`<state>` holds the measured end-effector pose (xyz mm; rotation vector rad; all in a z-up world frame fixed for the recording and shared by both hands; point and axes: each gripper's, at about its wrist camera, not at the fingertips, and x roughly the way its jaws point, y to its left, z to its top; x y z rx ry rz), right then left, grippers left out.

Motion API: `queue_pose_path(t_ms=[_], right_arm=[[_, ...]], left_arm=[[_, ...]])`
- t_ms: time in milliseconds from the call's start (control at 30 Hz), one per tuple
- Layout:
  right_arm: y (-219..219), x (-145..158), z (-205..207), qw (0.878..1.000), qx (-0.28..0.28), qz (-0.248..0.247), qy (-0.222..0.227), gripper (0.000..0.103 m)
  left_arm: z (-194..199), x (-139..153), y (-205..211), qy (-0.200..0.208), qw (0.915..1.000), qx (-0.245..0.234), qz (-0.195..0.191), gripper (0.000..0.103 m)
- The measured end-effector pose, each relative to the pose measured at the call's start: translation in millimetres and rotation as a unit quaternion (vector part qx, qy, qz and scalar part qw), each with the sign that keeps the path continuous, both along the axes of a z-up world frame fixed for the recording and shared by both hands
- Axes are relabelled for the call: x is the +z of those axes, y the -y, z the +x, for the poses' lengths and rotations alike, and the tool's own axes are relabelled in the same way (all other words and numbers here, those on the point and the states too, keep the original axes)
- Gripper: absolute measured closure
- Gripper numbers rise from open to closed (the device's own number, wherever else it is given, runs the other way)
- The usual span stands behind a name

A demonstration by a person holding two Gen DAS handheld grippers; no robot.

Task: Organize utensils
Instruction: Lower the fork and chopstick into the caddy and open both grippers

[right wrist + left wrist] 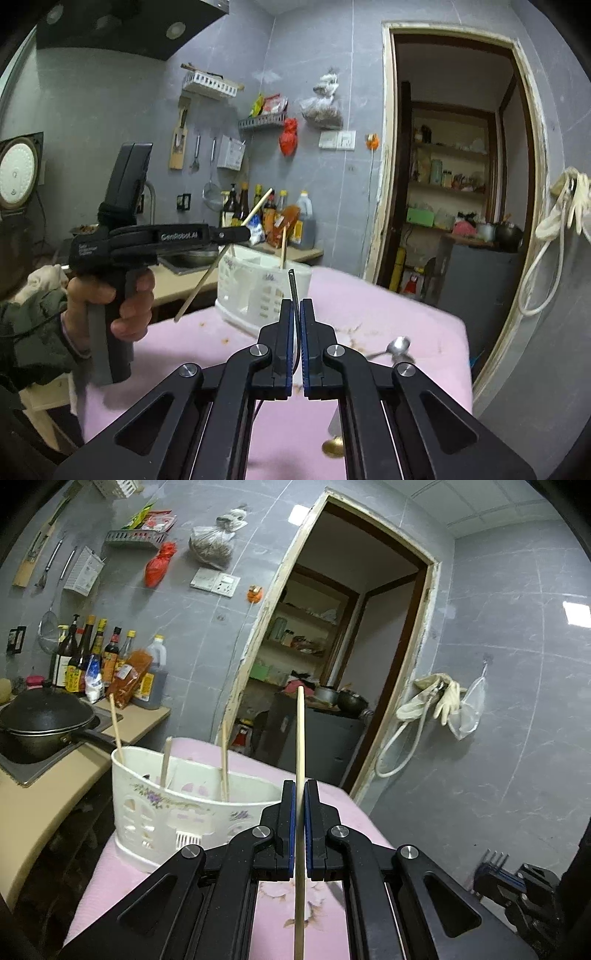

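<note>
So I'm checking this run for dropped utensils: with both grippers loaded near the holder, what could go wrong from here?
1. The left gripper pinches its chopstick partway along, so the chopstick may pivot or slip.
2. The right gripper grips only the edge of a thin metal utensil, which could twist out.
3. The white holder already has chopsticks leaning inside; a new one may knock them or miss its slot.

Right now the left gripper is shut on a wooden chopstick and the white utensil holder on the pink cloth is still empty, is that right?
Not quite. The left gripper is shut on a wooden chopstick, but the white utensil holder on the pink cloth is not empty: the left wrist view shows three chopsticks already standing in it.
</note>
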<state>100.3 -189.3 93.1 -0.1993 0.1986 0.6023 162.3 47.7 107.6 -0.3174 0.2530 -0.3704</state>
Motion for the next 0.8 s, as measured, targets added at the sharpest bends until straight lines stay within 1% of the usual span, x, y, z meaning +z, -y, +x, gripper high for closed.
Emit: queue_pose_path(t_ms=[100, 233, 333, 433, 500, 633, 733, 800], right_arm=[[-4, 10, 6, 1.000, 0.006, 0.009, 0.023, 0.102], [-15, 27, 23, 0.998, 0.009, 0.025, 0.063, 0.102], [-25, 42, 43, 0.996, 0.018, 0.041, 0.082, 0.102], [-41, 60, 65, 0.992, 0.021, 0.047, 0.115, 0.102], [-49, 68, 76, 0.990, 0.023, 0.050, 0.129, 0.102], [-73, 78, 108, 0.986, 0.016, 0.046, 0.160, 0.102], [-85, 76, 128, 0.985, 0.012, 0.049, 0.166, 0.102], [-91, 72, 142, 0.986, 0.011, 0.054, 0.160, 0.102]], left_arm=[[3, 12, -12, 0.010, 0.9997, -0.002, -0.021, 0.101], [15, 28, -35, 0.025, 0.9988, 0.018, -0.038, 0.101], [29, 40, -58, 0.036, 0.9970, 0.045, -0.052, 0.101], [43, 52, -83, 0.061, 0.9932, 0.079, -0.061, 0.101], [55, 58, -96, 0.075, 0.9900, 0.102, -0.062, 0.101], [85, 60, -119, 0.085, 0.9855, 0.132, -0.064, 0.101], [105, 52, -129, 0.085, 0.9844, 0.140, -0.064, 0.101], [117, 44, -132, 0.082, 0.9840, 0.145, -0.062, 0.101]])
